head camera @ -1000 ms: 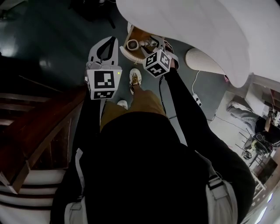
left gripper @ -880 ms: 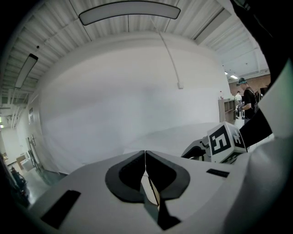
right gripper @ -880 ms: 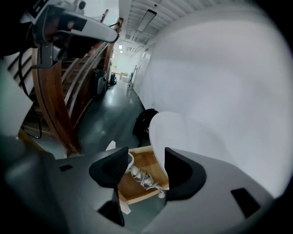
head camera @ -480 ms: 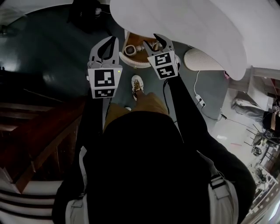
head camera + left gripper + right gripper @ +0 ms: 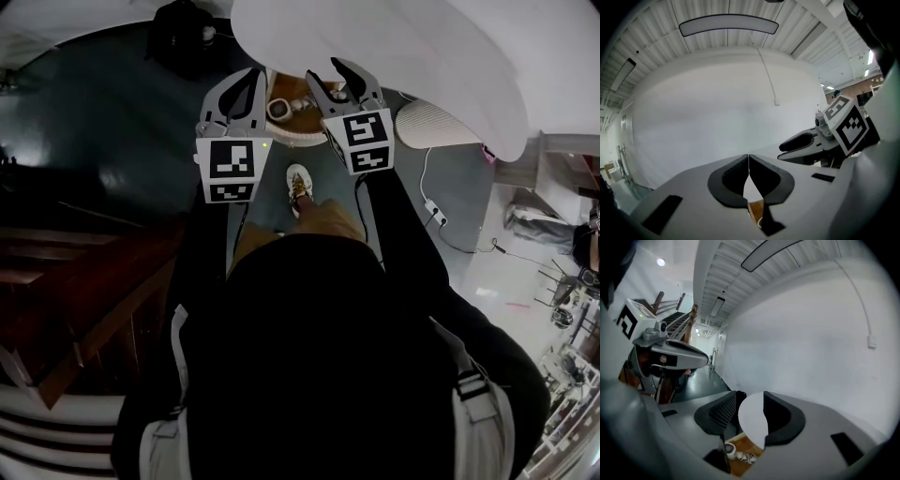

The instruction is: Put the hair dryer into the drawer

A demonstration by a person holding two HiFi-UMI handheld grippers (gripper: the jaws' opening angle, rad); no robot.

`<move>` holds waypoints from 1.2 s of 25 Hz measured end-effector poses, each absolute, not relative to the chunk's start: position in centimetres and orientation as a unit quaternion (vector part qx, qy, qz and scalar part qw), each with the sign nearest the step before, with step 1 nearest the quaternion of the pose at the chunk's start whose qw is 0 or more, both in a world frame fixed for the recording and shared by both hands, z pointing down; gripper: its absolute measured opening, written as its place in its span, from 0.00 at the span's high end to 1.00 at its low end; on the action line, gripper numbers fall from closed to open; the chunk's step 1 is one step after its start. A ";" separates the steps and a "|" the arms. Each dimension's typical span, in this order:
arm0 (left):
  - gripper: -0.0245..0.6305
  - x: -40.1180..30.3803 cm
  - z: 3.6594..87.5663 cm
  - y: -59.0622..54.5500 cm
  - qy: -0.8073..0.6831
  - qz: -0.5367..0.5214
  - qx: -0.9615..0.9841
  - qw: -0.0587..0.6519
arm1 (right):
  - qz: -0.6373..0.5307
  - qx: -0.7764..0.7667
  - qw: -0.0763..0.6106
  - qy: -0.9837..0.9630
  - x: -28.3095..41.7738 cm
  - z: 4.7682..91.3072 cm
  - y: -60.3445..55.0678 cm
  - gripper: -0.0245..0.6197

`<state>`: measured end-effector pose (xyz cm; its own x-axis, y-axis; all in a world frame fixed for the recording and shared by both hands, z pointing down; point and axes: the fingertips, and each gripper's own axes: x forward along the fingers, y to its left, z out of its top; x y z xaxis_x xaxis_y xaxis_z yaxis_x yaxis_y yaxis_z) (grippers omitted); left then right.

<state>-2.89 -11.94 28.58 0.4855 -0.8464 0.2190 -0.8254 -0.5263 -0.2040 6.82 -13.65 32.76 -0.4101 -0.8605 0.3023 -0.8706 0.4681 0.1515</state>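
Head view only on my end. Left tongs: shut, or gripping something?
Observer: Left gripper view shows the left tongs shut tip to tip, nothing between them.
Operator: Right one?
Observer: The right tongs are apart and closing, with nothing between them.
Operator: Dryer?
Observer: Right gripper view, past the tongs: the white hair dryer lies in the wood-floored drawer, its cord bunched beside it.
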 end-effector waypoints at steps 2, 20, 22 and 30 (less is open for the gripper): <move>0.94 -2.7 27.9 -11.9 0.484 -0.139 -0.863 0.039 | 0.006 0.523 0.155 -0.838 6.7 31.5 -13.3 0.65; 0.94 -4.0 24.5 -12.4 0.518 -0.084 -0.849 0.055 | -0.031 0.577 0.090 -0.811 9.9 25.1 -12.2 0.74; 0.94 -4.1 24.6 -12.4 0.518 -0.083 -0.850 0.051 | -0.030 0.576 0.089 -0.812 10.2 25.1 -12.1 0.77; 0.94 -3.8 24.2 -12.4 0.516 -0.085 -0.850 0.057 | -0.040 0.591 0.102 -0.800 11.2 25.0 -11.5 0.92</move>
<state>-3.78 -12.37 24.19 0.4531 -0.8874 0.0854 -0.8680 -0.4610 -0.1844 11.21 -11.53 25.02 -0.2817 -0.9526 0.1151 -0.9362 0.2991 0.1846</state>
